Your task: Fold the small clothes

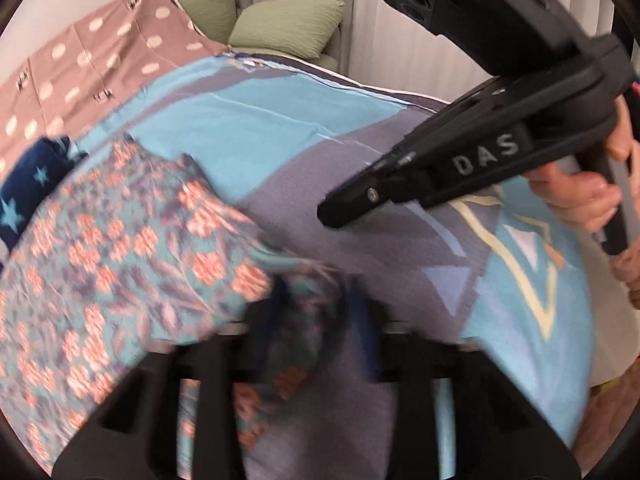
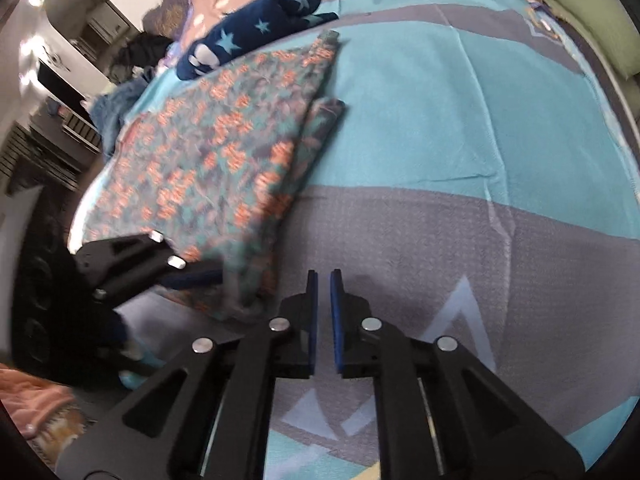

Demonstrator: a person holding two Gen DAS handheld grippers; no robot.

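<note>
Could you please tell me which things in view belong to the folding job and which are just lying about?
Belongs to the job:
floral garment
navy star-print garment
left gripper, gripping the floral garment's corner
right gripper, nearly shut, empty

Just lying about:
green cushions
dotted brown sheet
blue-grey bedspread

I see green pillows (image 1: pixel 288 28) beyond the blue-grey bedspread (image 2: pixel 440 120), beside a dotted brown sheet (image 1: pixel 80 60).
</note>
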